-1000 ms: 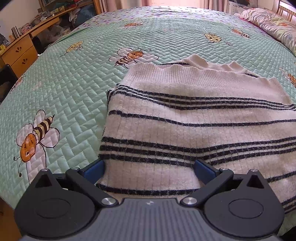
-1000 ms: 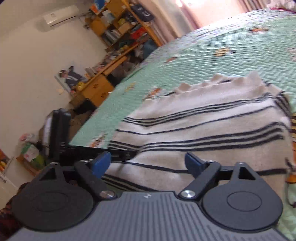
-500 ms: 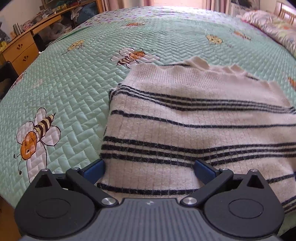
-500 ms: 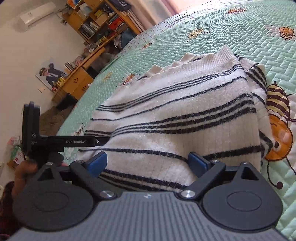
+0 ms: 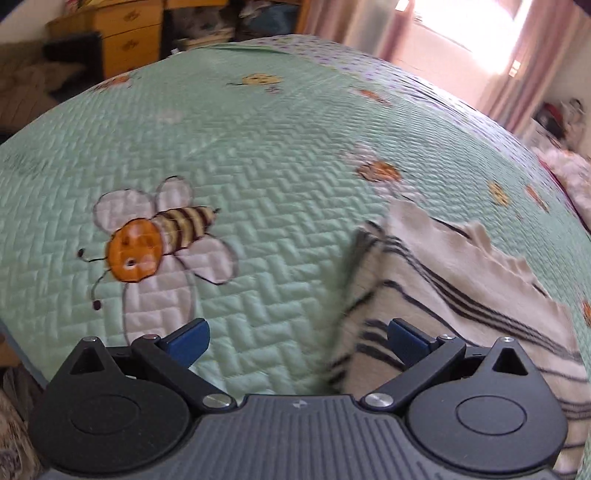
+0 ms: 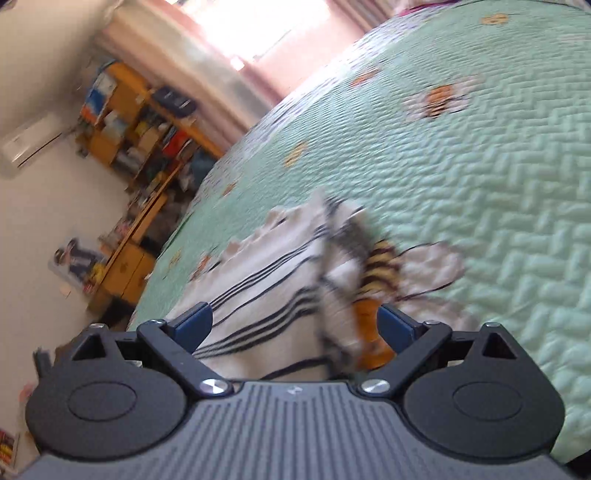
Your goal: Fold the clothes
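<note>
A folded white knit sweater (image 5: 461, 288) with thin dark stripes lies on the green quilted bedspread (image 5: 280, 177). In the left wrist view it fills the lower right, and its left edge reaches under my right blue fingertip. My left gripper (image 5: 297, 341) is open, mostly over bare quilt. In the right wrist view the sweater (image 6: 266, 295) lies at centre left, its right folded edge running between the fingers. My right gripper (image 6: 293, 326) is open above that edge, with nothing clamped. Both views are motion-blurred.
A printed bee (image 5: 159, 236) marks the quilt left of the sweater; another bee (image 6: 380, 273) shows beside its right edge. A wooden desk with drawers (image 5: 122, 37) and cluttered shelves (image 6: 140, 125) stand past the bed's left side. Pink curtains (image 5: 424, 33) hang at the far window.
Both grippers have swung outward: the left view turned left onto bare quilt, the right view turned right past the sweater's edge. The sweater lies where it was.
</note>
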Motion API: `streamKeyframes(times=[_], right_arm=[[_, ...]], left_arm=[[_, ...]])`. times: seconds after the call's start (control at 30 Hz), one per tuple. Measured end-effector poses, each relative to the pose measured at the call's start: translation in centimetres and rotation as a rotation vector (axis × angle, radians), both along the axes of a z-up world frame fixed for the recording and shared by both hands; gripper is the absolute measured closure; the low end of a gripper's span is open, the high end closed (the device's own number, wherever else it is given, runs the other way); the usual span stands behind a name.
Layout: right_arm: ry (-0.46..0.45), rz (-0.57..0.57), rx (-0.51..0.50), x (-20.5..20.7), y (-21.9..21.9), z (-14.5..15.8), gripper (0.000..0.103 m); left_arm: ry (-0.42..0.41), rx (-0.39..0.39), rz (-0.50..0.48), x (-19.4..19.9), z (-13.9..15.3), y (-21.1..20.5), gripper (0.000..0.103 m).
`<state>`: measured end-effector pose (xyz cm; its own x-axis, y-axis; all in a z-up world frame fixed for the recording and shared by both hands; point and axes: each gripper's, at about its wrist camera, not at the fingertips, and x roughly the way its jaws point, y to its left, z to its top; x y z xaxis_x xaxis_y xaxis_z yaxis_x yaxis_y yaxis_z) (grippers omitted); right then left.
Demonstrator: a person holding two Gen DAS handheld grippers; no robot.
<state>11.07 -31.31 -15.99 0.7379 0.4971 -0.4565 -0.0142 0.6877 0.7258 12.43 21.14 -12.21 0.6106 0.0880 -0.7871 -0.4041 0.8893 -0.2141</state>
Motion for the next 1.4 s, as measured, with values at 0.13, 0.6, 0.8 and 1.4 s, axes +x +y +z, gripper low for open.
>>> streamKeyframes(times=[0.13, 0.6, 0.8, 1.4], right_arm=[[0.071, 0.007, 0.116, 2.2, -1.6, -2.8, 0.005], [0.092, 0.158, 0.12, 6.9, 0.3, -4.0, 0.0], [0.046, 0.09, -0.299, 5.7, 4.3, 1.1, 0.0], [0.357, 0.348, -0.705, 7.9, 21.7, 6.1, 0.0]], left_arm=[[0.037, -0.063, -0.01, 1.4, -1.3, 1.9, 0.001], [0.096, -0.145, -0.158, 6.3, -3.2, 1.4, 0.001], [0.109, 0.201, -0.123, 4.9, 0.8, -2.7, 0.004], [0.441, 0.245, -0.343, 3.9, 2.7, -14.2, 0.001]])
